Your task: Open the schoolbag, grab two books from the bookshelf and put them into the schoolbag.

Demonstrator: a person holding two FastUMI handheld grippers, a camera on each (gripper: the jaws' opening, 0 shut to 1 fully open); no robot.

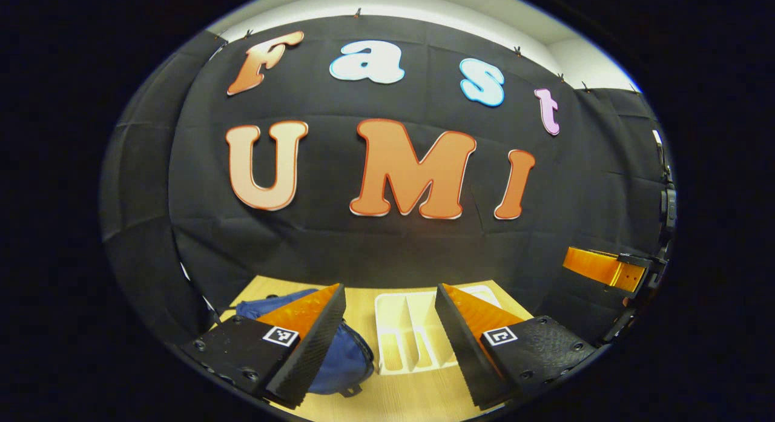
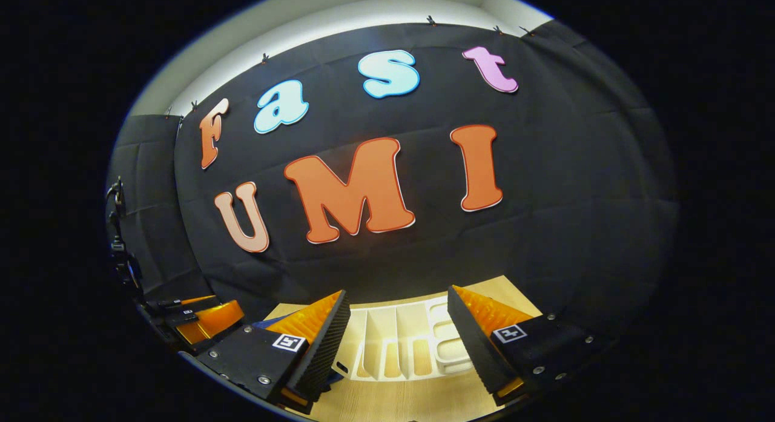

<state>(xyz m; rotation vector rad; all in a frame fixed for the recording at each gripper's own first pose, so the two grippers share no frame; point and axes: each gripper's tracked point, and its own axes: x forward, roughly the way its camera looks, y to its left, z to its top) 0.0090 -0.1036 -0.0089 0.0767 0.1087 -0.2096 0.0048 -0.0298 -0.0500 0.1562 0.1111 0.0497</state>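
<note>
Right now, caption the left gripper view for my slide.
Open left gripper hovers above blue schoolbag and white bookshelf on wooden table.

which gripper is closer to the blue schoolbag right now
Left. The left gripper hangs open with the schoolbag just behind its left finger. The right gripper sits over by the white bookshelf, the bag barely peeking past its left finger.

Light wooden bench (image 1: 418, 392) against the booth's black cloth wall, blue schoolbag (image 1: 342, 361) lying on its left part, white slotted bookshelf (image 1: 402, 331) lying just beside it, nearer the middle
</note>
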